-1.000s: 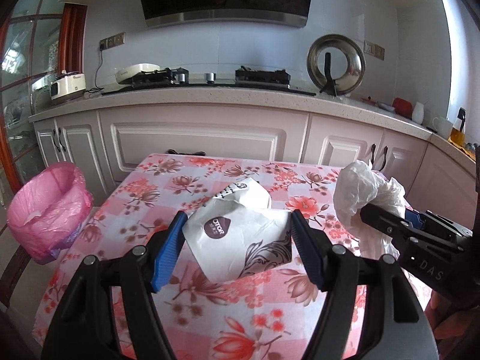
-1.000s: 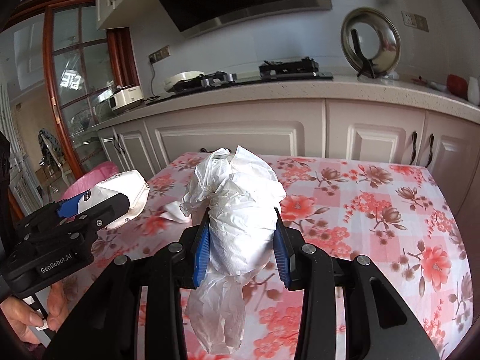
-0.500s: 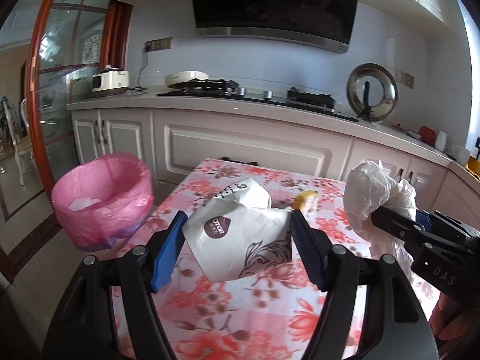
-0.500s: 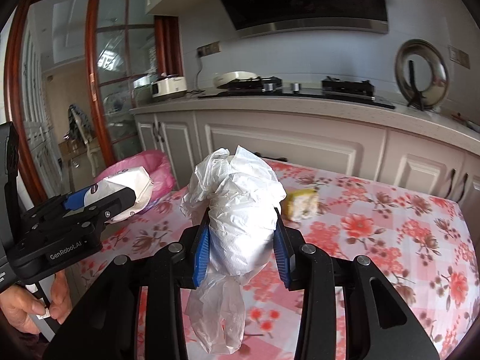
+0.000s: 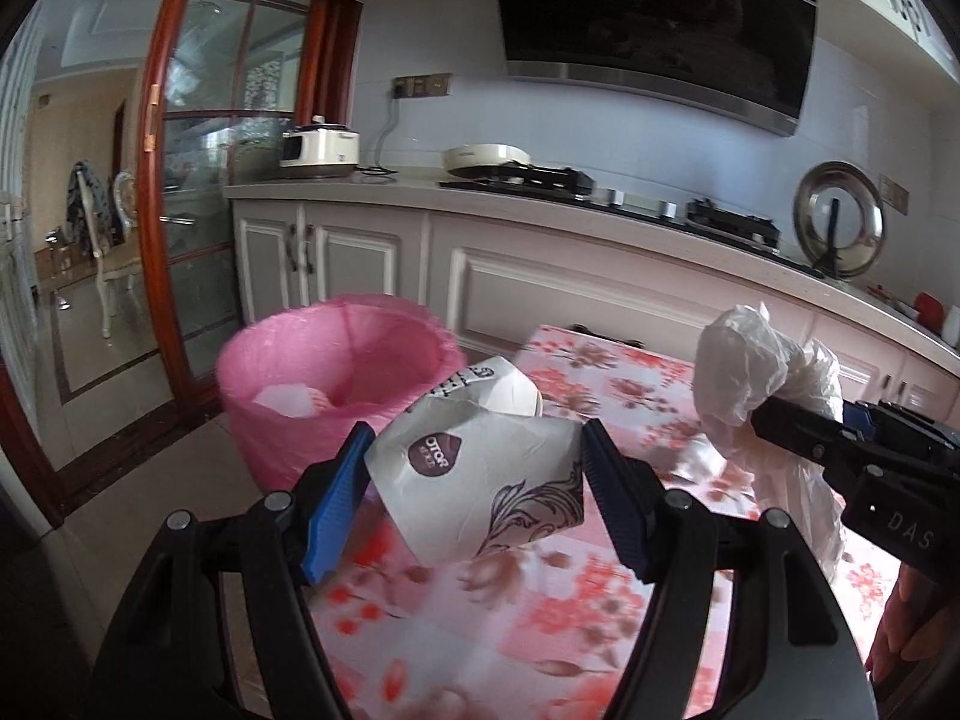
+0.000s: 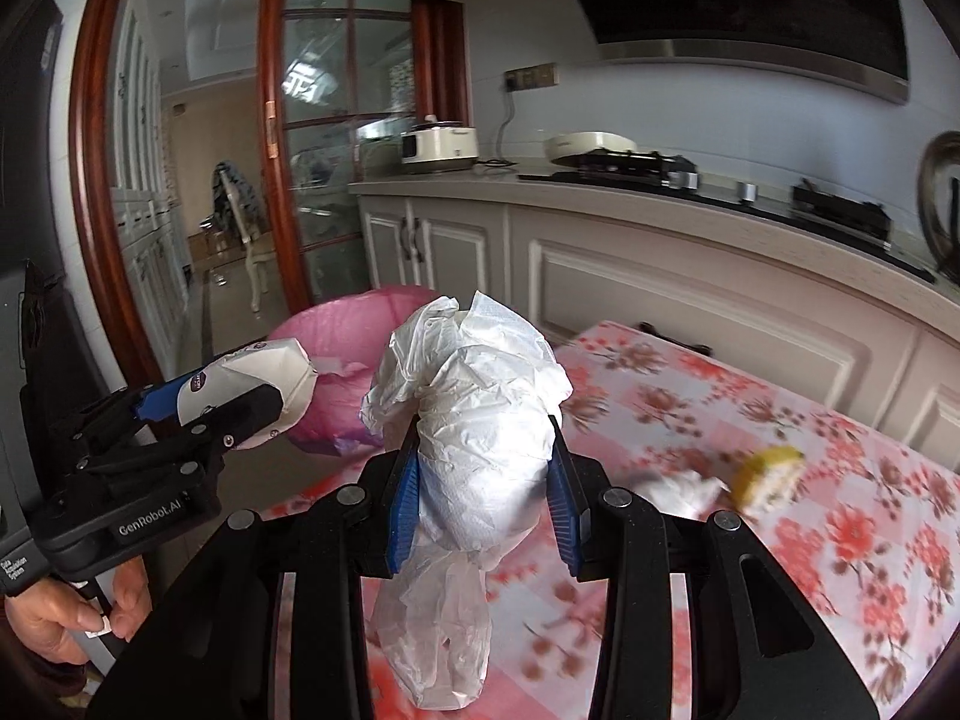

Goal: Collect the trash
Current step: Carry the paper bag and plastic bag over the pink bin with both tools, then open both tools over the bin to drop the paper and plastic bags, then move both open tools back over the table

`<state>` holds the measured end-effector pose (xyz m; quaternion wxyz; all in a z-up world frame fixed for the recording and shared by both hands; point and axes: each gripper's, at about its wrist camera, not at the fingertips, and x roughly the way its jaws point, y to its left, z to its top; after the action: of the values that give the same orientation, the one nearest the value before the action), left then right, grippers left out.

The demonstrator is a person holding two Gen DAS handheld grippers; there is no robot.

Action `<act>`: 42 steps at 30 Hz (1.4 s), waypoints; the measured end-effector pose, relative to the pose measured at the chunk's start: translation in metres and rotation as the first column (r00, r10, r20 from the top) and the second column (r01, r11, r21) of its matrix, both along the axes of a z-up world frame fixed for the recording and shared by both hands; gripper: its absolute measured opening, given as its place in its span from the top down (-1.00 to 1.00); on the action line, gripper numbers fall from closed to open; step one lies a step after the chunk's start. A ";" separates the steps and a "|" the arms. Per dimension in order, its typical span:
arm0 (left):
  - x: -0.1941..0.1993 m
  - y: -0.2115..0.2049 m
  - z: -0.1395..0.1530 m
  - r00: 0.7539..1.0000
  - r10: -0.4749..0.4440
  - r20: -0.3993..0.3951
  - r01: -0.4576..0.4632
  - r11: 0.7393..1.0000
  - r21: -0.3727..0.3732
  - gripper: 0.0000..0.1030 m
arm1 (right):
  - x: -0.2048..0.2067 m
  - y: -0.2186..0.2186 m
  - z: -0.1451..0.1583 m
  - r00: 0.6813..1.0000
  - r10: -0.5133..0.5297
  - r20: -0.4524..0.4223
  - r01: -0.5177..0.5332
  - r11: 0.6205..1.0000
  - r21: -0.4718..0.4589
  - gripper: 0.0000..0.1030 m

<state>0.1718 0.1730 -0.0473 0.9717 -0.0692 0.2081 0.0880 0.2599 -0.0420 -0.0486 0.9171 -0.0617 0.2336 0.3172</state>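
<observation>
While both grippers carry trash, the scene runs left to right as follows. Far left in the right wrist view, a hand (image 6: 72,618) holds the left gripper (image 5: 474,480), whose side reads "GenRobot.AI" in white; a strap label beside it is too small to read. Its blue pads (image 5: 336,504) clamp a crumpled white paper bag (image 5: 480,486) printed with a brown drop-shaped logo, mirrored letters like "OTOR", and a dark floral swirl; the black lettering on its upper flap is illegible. Just behind and left of the bag stands a bin lined with pink plastic (image 5: 336,384), some white scrap inside, on the floor beside the table (image 5: 540,630) with its pink floral cloth. Further right, the right gripper (image 6: 483,486) squeezes a wad of white plastic bag (image 6: 474,420) between its blue pads, the tail hanging below the jaws. In the left wrist view that gripper's body shows "DAS" in pale letters. Right of it, on the cloth, lie a small white scrap (image 6: 678,489) and a yellow piece (image 6: 768,474), blurred. The rice cooker (image 5: 321,147) on the counter carries no readable mark.
</observation>
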 end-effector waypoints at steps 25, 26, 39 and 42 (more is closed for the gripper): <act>0.124 0.172 -0.006 0.985 0.169 -0.042 -0.168 0.985 0.038 -0.35 | 0.158 0.184 -0.013 0.962 0.256 -0.093 -0.248 0.964 0.094 0.26; 0.128 0.174 -0.007 0.984 0.175 -0.043 -0.173 0.984 0.035 -0.35 | 0.165 0.187 -0.014 0.960 0.264 -0.096 -0.254 0.962 0.103 0.22; 0.140 0.181 -0.021 0.969 0.240 -0.064 -0.239 0.971 0.009 -0.68 | 0.188 0.155 -0.011 0.963 0.251 -0.096 -0.232 0.957 0.175 -0.33; 0.134 0.171 -0.018 0.971 0.231 -0.057 -0.232 0.973 0.006 -0.72 | 0.183 0.138 -0.009 0.970 0.224 -0.095 -0.205 0.963 0.175 -0.34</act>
<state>0.3054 0.3439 -0.0658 0.9484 -0.0910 0.2266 0.2025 0.4430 0.0956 -0.0573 0.8643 0.0069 0.2507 0.4360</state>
